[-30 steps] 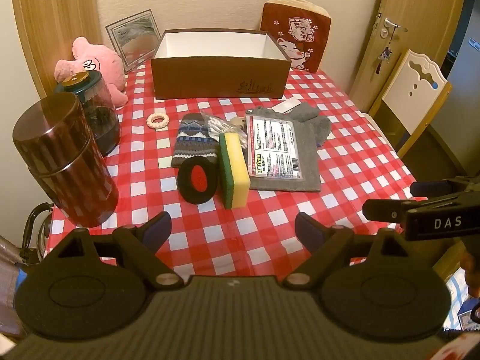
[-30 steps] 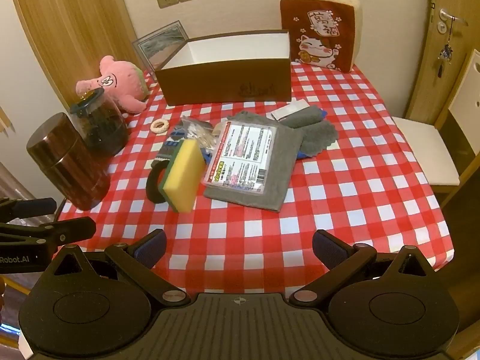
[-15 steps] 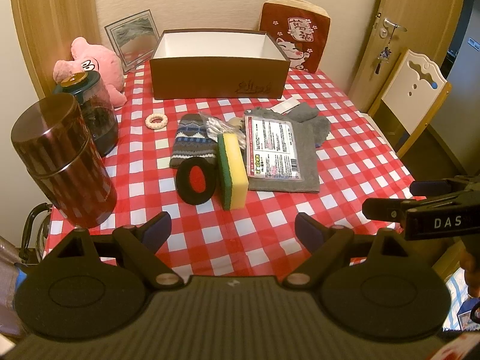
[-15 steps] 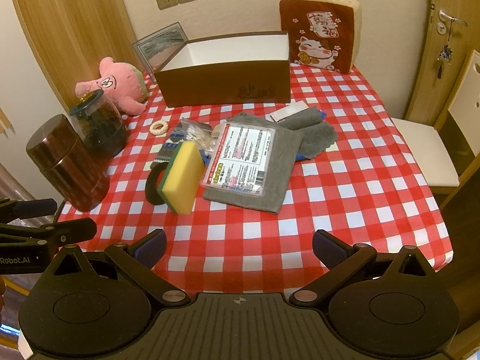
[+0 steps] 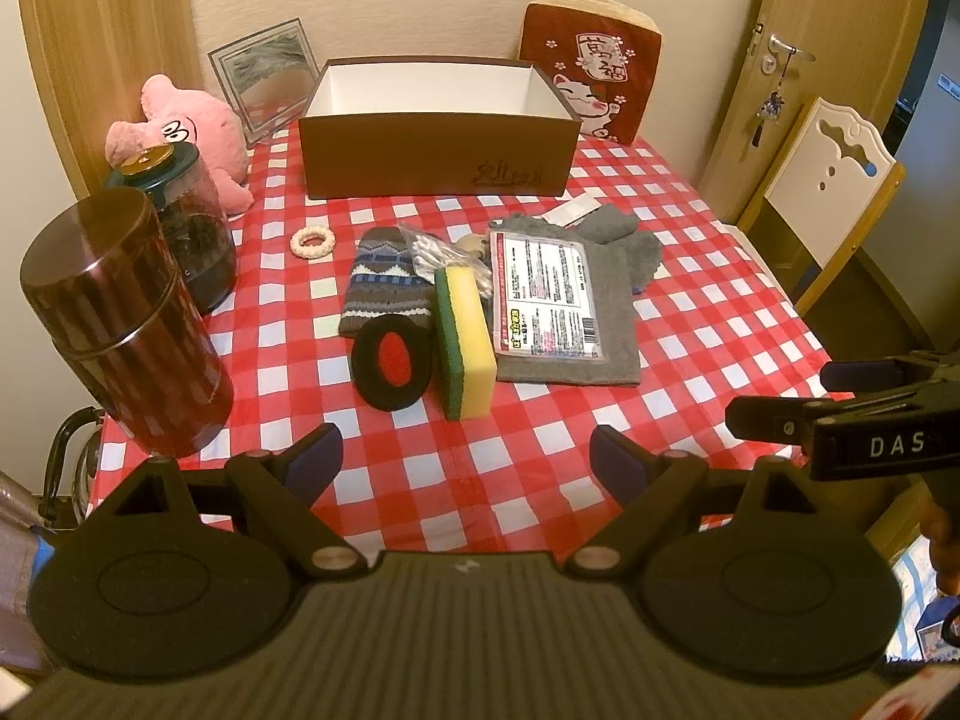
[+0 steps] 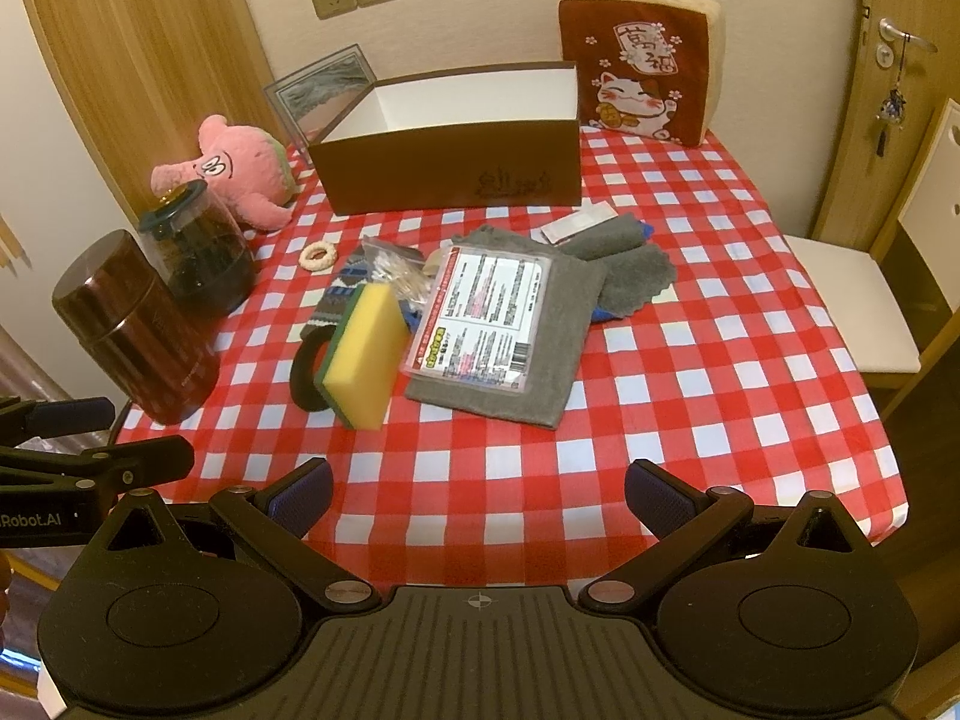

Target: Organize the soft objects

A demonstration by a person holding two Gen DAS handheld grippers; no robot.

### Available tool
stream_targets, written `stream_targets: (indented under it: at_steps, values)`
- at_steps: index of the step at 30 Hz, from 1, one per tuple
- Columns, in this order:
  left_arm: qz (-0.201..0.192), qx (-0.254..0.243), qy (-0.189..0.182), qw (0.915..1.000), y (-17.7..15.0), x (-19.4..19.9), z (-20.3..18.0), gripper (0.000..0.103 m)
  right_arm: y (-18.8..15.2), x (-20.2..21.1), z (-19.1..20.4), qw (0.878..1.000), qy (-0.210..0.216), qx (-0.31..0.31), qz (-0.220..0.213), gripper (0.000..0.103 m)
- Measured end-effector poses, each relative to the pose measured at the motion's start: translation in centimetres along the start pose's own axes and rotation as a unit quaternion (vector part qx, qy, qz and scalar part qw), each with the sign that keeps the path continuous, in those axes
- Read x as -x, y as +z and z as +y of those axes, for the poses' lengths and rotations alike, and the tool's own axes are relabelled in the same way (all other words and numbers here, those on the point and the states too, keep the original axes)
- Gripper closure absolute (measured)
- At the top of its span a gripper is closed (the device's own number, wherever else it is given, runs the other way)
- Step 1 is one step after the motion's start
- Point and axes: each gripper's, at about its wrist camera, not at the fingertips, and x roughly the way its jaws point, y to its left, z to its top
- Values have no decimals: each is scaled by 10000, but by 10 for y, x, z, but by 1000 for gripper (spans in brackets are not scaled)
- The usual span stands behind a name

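**Both grippers wide, soft goods piled mid-table**

The left gripper [image 5: 465, 456] and right gripper [image 6: 477, 495] hang with jaws spread apart, holding nothing, over the checked tablecloth [image 6: 690, 408]. At 12 o'clock stands the open brown box [image 5: 435, 144]. Before it lie the yellow-green sponge [image 5: 465, 339], the knitted sock [image 5: 384, 285] at its 10 o'clock, and the grey towel [image 6: 564, 324] under a printed packet [image 6: 480, 315].

One brown box [image 5: 435, 153], one sponge [image 5: 465, 342], one knit sock [image 5: 387, 285], one black ring pad [image 5: 393, 366] and one packaged grey cloth [image 5: 564, 306] lie ahead of the jaws. Two dark jars [image 5: 120, 324] stand ahead-left. One pink plush [image 5: 186, 138], one small braided ring [image 5: 312, 240], one cat cushion [image 5: 591, 75].
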Motion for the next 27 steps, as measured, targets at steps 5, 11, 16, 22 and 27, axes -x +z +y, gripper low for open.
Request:
stream_targets:
  at_steps: [5,11,16,22,27]
  values:
    - [8,1,6,10000,0,0,0,15,2,-1,0,10000,1,0,2,0]
    - [4,-3,6,10000,0,0,0,15,2,-1,-1,10000,6,0,1,0]
    - [11,-3,11,10000,0,0,0,15,2,-1,-2,10000,7,-5,-2,0]
    - [15,-9,7,10000,0,-1,0,15,2,-2,-3,10000,10,-6,-3,0]
    - [20,-10,11,10000,2,-4,-2,15,2,-2,-4,10000,10,-8,-5,0]
